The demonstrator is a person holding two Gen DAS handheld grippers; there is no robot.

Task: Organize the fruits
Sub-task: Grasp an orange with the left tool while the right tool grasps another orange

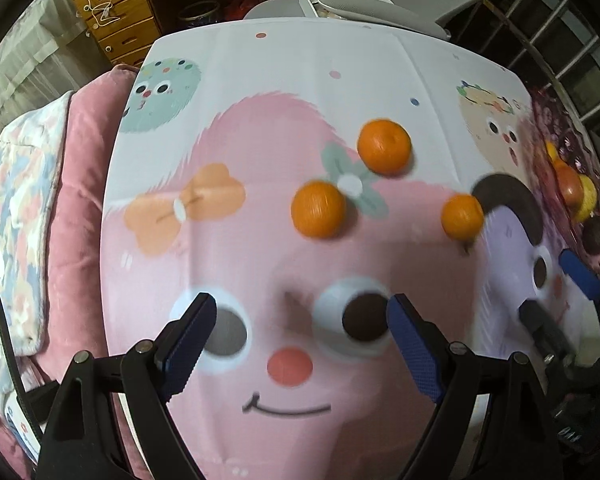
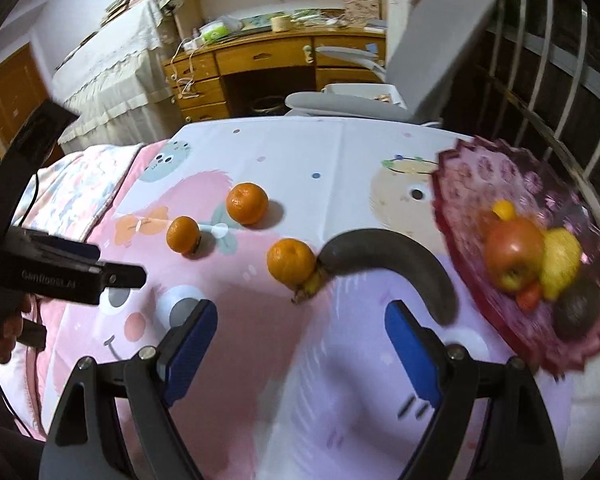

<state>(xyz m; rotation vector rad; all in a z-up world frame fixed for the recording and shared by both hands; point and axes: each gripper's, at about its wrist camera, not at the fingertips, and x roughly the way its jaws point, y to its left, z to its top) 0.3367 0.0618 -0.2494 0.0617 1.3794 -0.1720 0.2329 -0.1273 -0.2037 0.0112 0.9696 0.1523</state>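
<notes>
My left gripper [image 1: 300, 344] hangs over the cartoon tablecloth [image 2: 340, 152] with its blue pads [image 1: 188, 344] spread wide and nothing between them. At far left in the right wrist view that same tool shows side-on, its dark body jutting in over the pink quilt [image 2: 84, 184]. Moving right, three oranges sit loose on the cloth: a small one [image 2: 183, 234] nearest the left, a bigger one [image 2: 247, 203] behind and just to its right, and a third [image 2: 291, 261] closer to me, touching the stem end of a blackened banana [image 2: 396, 258] that arches to the right across the cloth. My right gripper [image 2: 300, 344] is held above the cloth in front of that banana, jaws parted wide, gripping nothing. Further right stands the purple patterned fruit bowl [image 2: 480, 168], its rim near the banana's far end; in it lie a red-and-yellow apple [image 2: 514, 254], a yellow fruit [image 2: 562, 260] beside it, a dark round fruit [image 2: 578, 308] in front, and a small orange-yellow piece [image 2: 504, 209] at the back. Blur hides finer detail there.
</notes>
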